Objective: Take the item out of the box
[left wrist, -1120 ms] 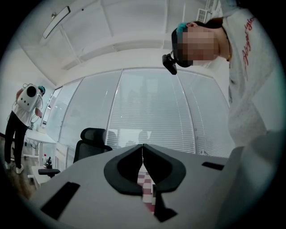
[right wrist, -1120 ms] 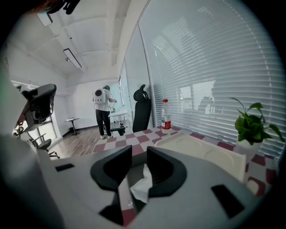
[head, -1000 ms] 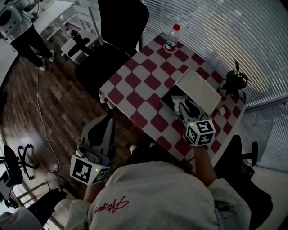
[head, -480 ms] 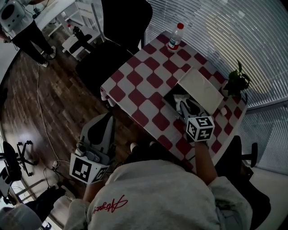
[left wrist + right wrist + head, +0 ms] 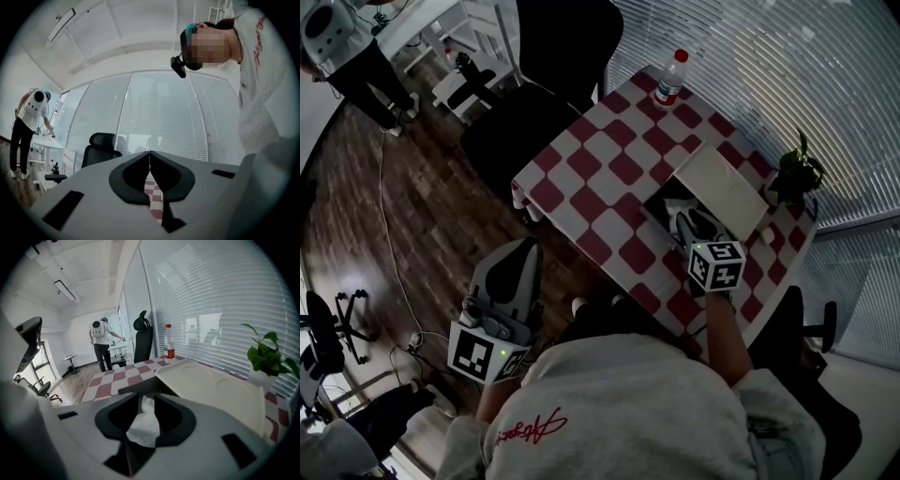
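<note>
The inside of the box point(image 5: 661, 201) is mostly hidden behind the right gripper point(image 5: 691, 223), whose fingers are clamped on one white tissue point(image 5: 144, 425) at the open box on the checked surface point(image 5: 581, 178). The left gripper point(image 5: 521, 255) fingers are together on nothing, off the surface. One bottle point(image 5: 670, 77), label unreadable
</note>
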A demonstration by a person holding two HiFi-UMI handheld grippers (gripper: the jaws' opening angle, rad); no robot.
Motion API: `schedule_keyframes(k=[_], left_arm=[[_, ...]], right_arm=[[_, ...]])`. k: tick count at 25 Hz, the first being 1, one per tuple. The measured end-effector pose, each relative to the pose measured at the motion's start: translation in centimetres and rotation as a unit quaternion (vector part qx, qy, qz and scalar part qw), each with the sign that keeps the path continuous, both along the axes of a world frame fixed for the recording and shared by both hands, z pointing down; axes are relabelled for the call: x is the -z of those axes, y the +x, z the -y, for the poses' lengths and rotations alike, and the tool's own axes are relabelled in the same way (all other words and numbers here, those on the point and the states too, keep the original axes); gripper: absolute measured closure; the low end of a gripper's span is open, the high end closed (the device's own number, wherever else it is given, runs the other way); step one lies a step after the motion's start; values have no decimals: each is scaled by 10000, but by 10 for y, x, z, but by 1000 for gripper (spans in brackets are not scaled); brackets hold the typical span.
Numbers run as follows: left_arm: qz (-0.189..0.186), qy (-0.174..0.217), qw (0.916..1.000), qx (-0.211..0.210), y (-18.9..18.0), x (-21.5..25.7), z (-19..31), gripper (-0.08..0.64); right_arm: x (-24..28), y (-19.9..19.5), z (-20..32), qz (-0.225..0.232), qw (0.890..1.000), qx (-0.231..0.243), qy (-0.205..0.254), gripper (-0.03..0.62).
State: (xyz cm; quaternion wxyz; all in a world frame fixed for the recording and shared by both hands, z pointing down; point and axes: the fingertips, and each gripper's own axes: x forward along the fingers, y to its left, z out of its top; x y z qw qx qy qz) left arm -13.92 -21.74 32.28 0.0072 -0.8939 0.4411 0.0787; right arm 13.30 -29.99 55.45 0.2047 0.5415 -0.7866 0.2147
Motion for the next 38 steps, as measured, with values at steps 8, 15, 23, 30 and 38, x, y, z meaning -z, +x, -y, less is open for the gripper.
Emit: schedule_keyframes(k=[8,15,23,30,38], left_arm=[[-42,-26,10000,29,0,-3,2,543],[-55,-33,10000,69,1,-3,3,543],[-43,-41,9999,130,-3,-3,1,543],[-48,2,9999,126,-3,-2,2,543],[-61,-10,9998,164,-7,-1,0,543]], right_arm=[[-17,4,1,-94,9994,-116,-320,491],[-25,6,2,-58,9987,-105,-504,491],[-32,12,2,-124,9977,-149,-657,491],[-42,14,2,-245,9957,-76,-892,491],[-50,14,-1,-436,9927,42,-1125,495]])
